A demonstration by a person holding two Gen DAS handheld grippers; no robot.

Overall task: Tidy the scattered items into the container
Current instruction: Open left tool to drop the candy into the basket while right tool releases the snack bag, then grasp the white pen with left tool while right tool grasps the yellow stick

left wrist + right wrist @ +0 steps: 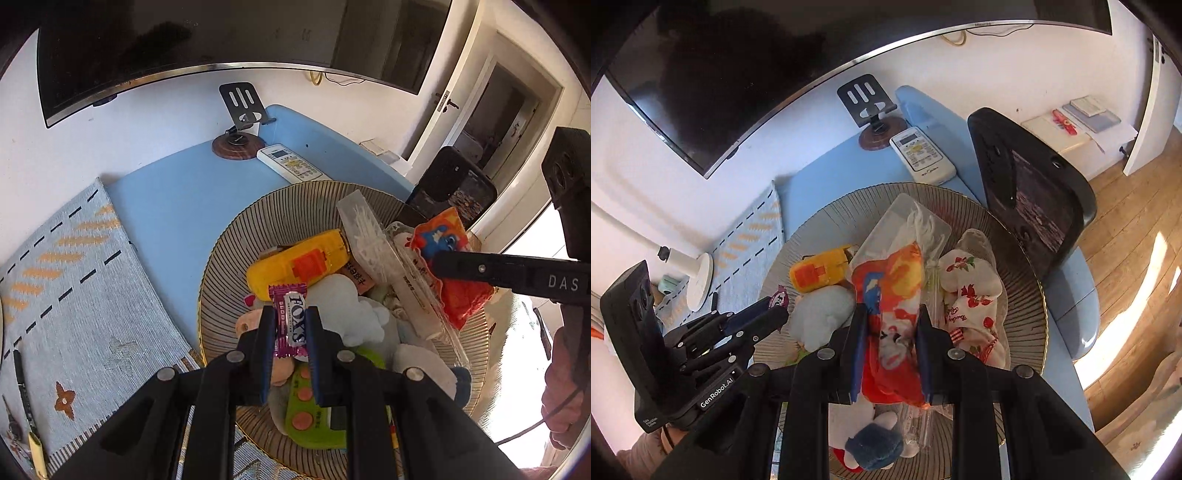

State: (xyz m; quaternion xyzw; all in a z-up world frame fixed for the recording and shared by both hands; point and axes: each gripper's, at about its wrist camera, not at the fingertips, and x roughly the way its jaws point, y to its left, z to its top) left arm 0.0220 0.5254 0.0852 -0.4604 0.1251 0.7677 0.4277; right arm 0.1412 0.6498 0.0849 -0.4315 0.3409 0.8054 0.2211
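Above bowl (221,258): candy (293,319), packet (890,295) clamped.

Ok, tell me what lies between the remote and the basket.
Nothing: bare blue table between remote and basket rim, in the right wrist view.

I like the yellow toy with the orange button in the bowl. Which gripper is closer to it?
Left. The left gripper, shut on a purple Fox's candy, hovers right beside the yellow toy. The right gripper, shut on an orange-red packet, sits farther across the ribbed bowl.
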